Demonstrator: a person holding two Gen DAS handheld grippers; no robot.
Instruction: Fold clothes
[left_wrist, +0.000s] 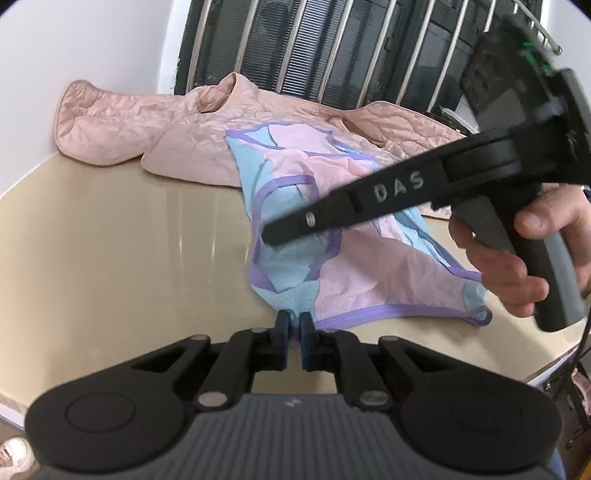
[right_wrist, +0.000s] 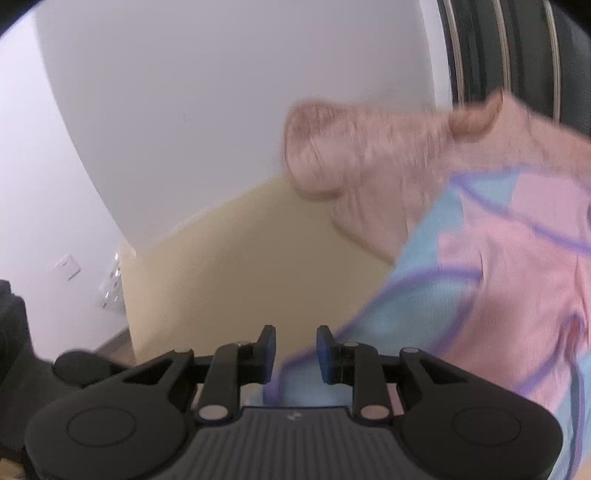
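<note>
A thin pink, light-blue and purple-trimmed garment (left_wrist: 332, 258) lies crumpled on the beige table (left_wrist: 129, 240), partly over a pink quilted jacket (left_wrist: 147, 125). My left gripper (left_wrist: 294, 325) is shut on the garment's near corner at the purple hem. The right gripper reaches in from the right above the garment's middle, its fingertip (left_wrist: 267, 234) seen side-on, with a hand (left_wrist: 517, 258) on its handle. In the blurred right wrist view my right gripper (right_wrist: 295, 347) is open. The garment (right_wrist: 498, 295) has its edge running under the gap, and the pads do not press on it. The jacket (right_wrist: 351, 155) lies beyond.
Metal bars before a dark window (left_wrist: 332, 48) stand behind the table. A white wall (right_wrist: 184, 110) with sockets (right_wrist: 110, 284) borders the table's left side (right_wrist: 221, 258). Bare tabletop stretches left of the clothes. The table edge runs close at the right (left_wrist: 546, 373).
</note>
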